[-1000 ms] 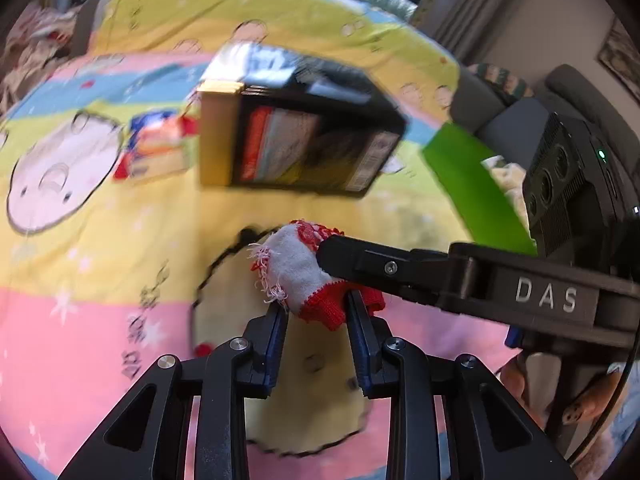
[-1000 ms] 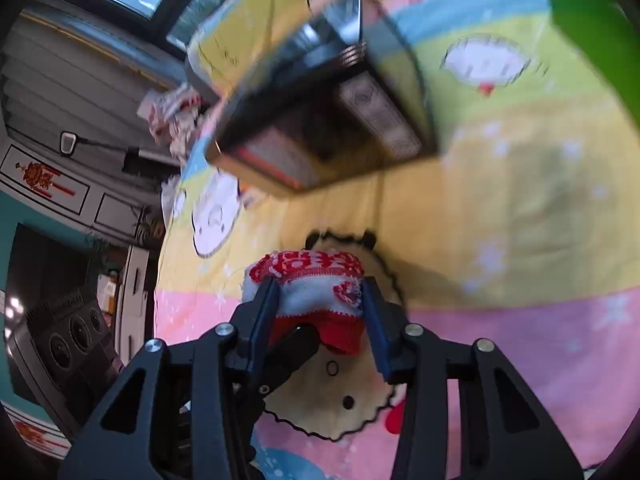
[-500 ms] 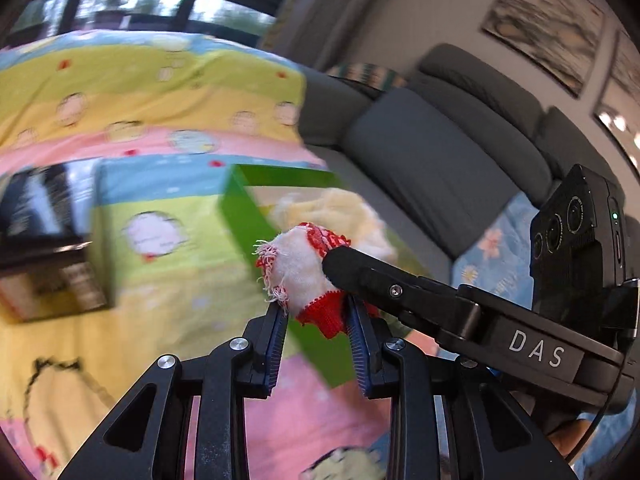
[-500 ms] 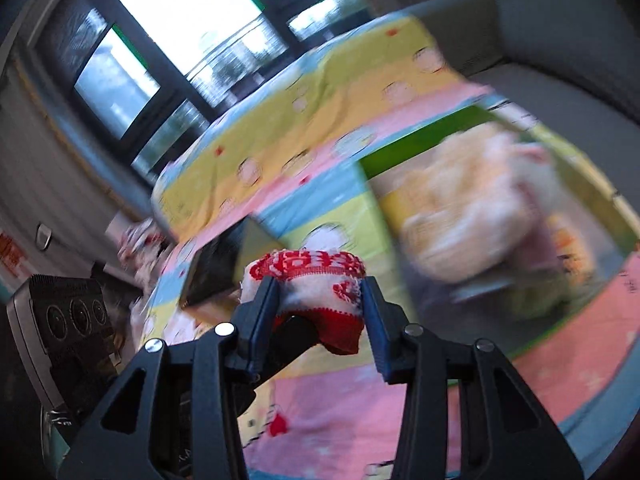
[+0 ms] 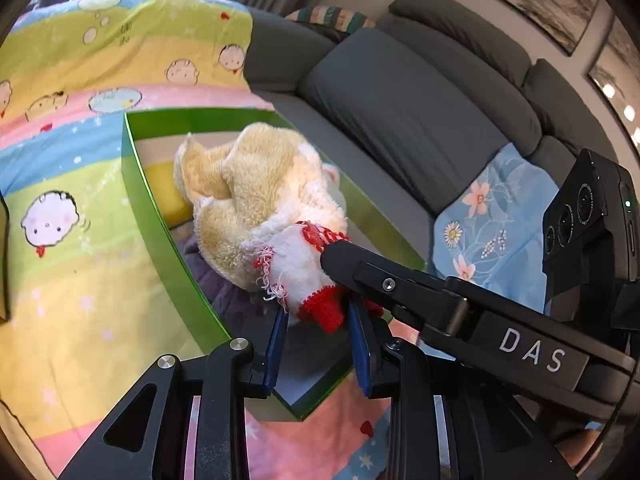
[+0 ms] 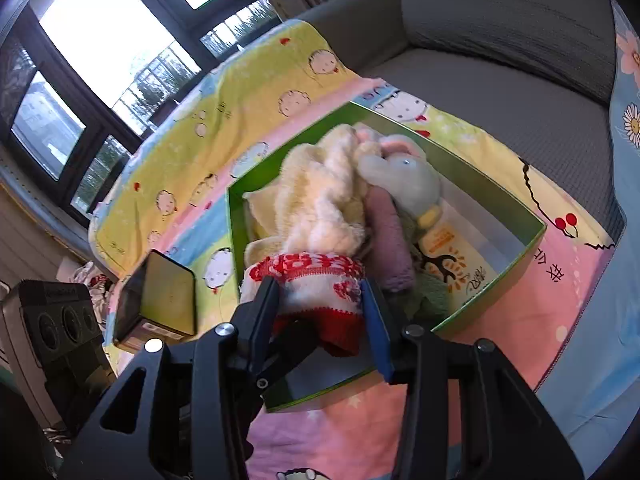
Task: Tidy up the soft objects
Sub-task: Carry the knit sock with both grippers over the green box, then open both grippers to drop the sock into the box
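A white and red knitted sock [image 5: 308, 276] [image 6: 316, 292] is pinched by both grippers at once. My left gripper [image 5: 318, 322] is shut on its red cuff, and my right gripper [image 6: 320, 300] is shut on it from the other side. They hold it over the near corner of a green box [image 5: 160, 236] [image 6: 500, 276]. The box holds a cream fluffy plush [image 5: 256, 196] [image 6: 320, 196], a pale grey plush [image 6: 404, 176], a mauve cloth [image 6: 388, 240] and a yellow printed packet [image 6: 456, 252].
The box sits on a colourful cartoon blanket [image 5: 72, 168] [image 6: 240, 120] on a grey sofa [image 5: 420, 112] [image 6: 520, 80]. A black and gold box [image 6: 160, 304] lies left of the green box. A blue floral cloth [image 5: 492, 232] lies to the right.
Both grippers have carried the sock from above the black box to the right, to over the green box. The grip on the sock has not changed.
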The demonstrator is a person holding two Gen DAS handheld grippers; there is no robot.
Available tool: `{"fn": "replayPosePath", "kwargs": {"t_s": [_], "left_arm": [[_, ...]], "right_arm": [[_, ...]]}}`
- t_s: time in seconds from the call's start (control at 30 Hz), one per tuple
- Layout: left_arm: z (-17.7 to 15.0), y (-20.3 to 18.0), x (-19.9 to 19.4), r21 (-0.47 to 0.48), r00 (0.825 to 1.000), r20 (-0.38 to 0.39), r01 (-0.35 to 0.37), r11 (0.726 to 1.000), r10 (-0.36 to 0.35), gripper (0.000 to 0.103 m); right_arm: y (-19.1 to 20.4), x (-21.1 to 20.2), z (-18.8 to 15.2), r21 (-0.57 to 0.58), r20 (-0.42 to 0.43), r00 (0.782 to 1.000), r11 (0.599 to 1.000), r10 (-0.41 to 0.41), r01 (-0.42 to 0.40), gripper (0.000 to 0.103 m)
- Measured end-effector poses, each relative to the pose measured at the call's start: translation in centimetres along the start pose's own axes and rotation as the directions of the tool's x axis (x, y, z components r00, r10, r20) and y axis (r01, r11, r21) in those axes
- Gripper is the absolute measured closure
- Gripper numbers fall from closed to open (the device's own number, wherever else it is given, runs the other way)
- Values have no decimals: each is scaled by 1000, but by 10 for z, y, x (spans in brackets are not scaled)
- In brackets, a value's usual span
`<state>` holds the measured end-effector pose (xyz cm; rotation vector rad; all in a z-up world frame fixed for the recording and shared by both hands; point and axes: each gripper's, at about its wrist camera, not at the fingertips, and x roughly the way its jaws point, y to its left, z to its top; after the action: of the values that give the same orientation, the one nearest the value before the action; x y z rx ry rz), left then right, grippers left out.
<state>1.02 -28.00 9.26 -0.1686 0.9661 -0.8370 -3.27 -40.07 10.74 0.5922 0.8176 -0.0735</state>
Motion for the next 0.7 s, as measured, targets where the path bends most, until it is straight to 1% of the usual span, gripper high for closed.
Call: {"fn": "replayPosePath", "kwargs": {"t_s": [0.17,0.37,0.43,0.47,0.5,0.6,0.63,0.67,0.7], "left_arm": [[-1,2,6,-10,999,-26,-25,1000,25,73],[-3,-4,1,14,998,-11,-68,998,69,73],[-4,-3,-3,12,997,-2,-73,997,73,73],[-4,-2,-8,7,997,2,-78,997,78,73],[-4,-1,-12,3,996,8,-84,996,84,73],[-4,2,-31,3,994,51,-97,995,97,73],[-4,4,-40,-4,993,65,-102,995,102,73],[-3,6,-47,-11,992,73,-101,995,102,73],[-3,8,-53,-18,992,80,-100,995,101,73]], "right_arm": [[-6,8,1,8,-21,1000,1000,-12,12,60],[-8,9,-1,13,-23,1000,1000,-13,13,59],[-7,10,-1,12,-27,999,1000,-20,21,58],[-7,11,-1,12,-30,999,1000,-26,26,55],[-7,11,-2,14,-29,999,1000,-27,27,54],[-4,9,-1,2,-25,999,999,-41,41,51],[-3,7,-1,-1,-17,999,999,-44,44,46],[-3,6,-1,-1,-9,999,999,-44,44,39],[-2,2,-1,0,5,999,999,-43,43,36]]}}
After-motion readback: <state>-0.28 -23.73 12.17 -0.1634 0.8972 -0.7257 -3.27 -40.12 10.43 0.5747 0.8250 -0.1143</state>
